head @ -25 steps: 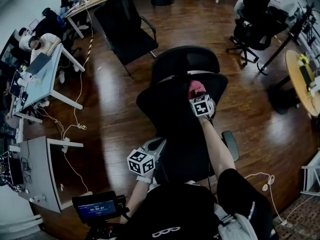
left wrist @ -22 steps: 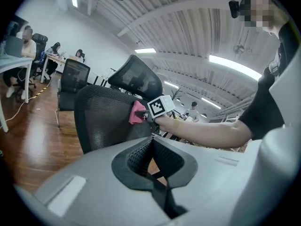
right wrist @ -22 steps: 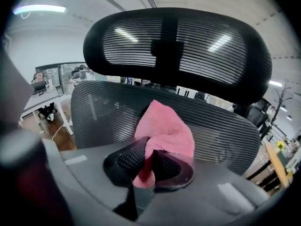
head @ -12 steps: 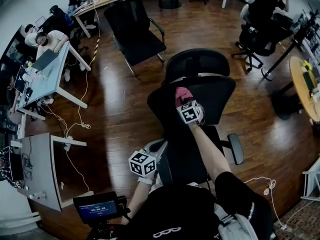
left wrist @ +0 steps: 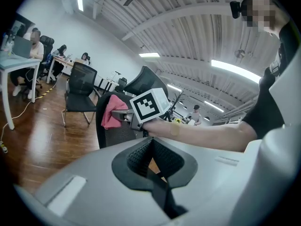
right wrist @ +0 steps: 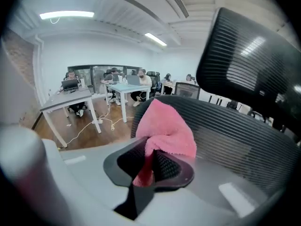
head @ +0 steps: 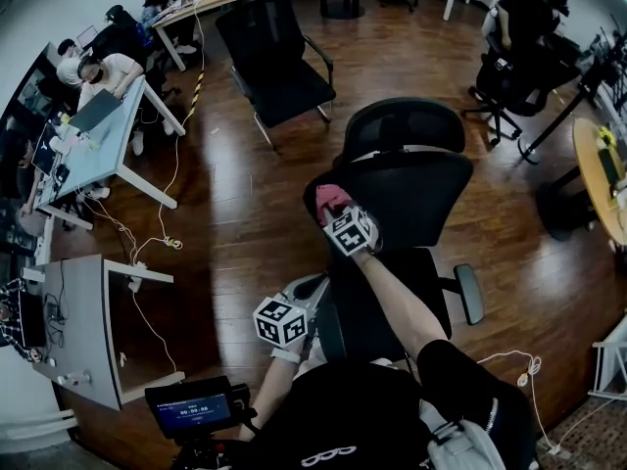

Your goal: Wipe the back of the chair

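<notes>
A black mesh office chair point(head: 411, 199) stands in front of me, its headrest point(head: 404, 125) above the backrest point(right wrist: 235, 140). My right gripper point(head: 333, 213) is shut on a pink cloth point(head: 329, 202) and presses it on the backrest's left edge. In the right gripper view the pink cloth point(right wrist: 165, 128) bulges out of the jaws against the mesh. My left gripper point(head: 294, 311) hangs low by the chair's left armrest, shut and empty. The left gripper view shows the pink cloth point(left wrist: 112, 117) and the right gripper's marker cube point(left wrist: 149, 105) ahead.
A second black chair point(head: 277, 62) stands behind on the dark wood floor. Desks with seated people point(head: 93, 76) line the left. Cables point(head: 157, 248) trail on the floor. A round table point(head: 600, 174) is at the right, and another person point(head: 529, 18) sits far right.
My right gripper has slid the pink cloth leftward across the backrest, from near its middle to its left edge. The left gripper has stayed in place.
</notes>
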Action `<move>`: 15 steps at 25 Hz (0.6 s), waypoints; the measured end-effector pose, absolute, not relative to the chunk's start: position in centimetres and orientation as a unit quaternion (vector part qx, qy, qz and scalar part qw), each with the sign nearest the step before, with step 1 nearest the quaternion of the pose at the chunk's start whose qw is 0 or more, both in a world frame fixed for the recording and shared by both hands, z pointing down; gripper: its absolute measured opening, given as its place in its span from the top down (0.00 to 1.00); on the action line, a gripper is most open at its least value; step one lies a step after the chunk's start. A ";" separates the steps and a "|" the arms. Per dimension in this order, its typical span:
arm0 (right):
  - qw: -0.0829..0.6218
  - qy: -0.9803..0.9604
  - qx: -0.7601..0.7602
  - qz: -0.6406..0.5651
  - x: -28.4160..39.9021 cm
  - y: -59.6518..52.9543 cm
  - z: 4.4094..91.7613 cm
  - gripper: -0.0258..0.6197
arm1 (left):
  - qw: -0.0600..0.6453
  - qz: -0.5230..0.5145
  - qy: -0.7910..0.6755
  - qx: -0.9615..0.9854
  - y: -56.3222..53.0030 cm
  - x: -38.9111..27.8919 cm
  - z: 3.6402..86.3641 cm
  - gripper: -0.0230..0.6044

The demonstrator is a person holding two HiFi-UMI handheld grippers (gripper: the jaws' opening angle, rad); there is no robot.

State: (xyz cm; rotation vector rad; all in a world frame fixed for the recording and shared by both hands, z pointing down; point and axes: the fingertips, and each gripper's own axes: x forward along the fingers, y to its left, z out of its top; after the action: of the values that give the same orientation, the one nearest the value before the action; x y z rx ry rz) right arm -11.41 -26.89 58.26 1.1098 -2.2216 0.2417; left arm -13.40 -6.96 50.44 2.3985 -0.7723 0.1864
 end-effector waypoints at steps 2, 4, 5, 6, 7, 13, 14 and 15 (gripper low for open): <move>0.318 -0.854 0.402 0.092 -13.4 -26.3 58.5 0.90 | 0.304 0.070 -0.293 0.904 -7.0 -13.8 50.5 0.98; 0.320 -0.864 0.379 0.092 -15.3 -25.5 58.8 0.90 | 0.305 0.070 -0.295 0.903 -6.9 -14.3 50.5 0.98; 0.319 -0.870 0.363 0.092 -16.2 -25.0 59.0 0.90 | 0.305 0.071 -0.296 0.902 -6.8 -14.4 50.5 0.98; 0.318 -0.879 0.343 0.092 -17.3 -24.4 59.1 0.90 | 0.306 0.072 -0.297 0.902 -6.8 -14.5 50.6 0.98; 0.318 -0.888 0.320 0.091 -18.3 -23.7 59.3 0.90 | 0.305 0.072 -0.297 0.902 -6.8 -14.6 50.6 0.98; 0.315 -0.907 0.259 0.109 -21.1 -21.7 61.0 0.90 | 0.303 0.073 -0.303 0.901 -7.0 -15.0 50.5 0.98; 0.314 -0.905 0.263 0.115 -20.8 -21.7 61.2 0.90 | 0.304 0.073 -0.304 0.900 -7.0 -15.0 50.5 0.98; 0.312 -0.903 0.269 0.120 -20.4 -21.9 61.3 0.90 | 0.304 0.074 -0.306 0.899 -7.0 -15.1 50.5 0.98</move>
State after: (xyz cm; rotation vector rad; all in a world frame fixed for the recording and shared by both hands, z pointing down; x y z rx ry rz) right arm -20.38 -21.91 61.34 0.7102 -2.3830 0.3158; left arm -15.10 -6.99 50.51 2.3814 -0.8095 0.1959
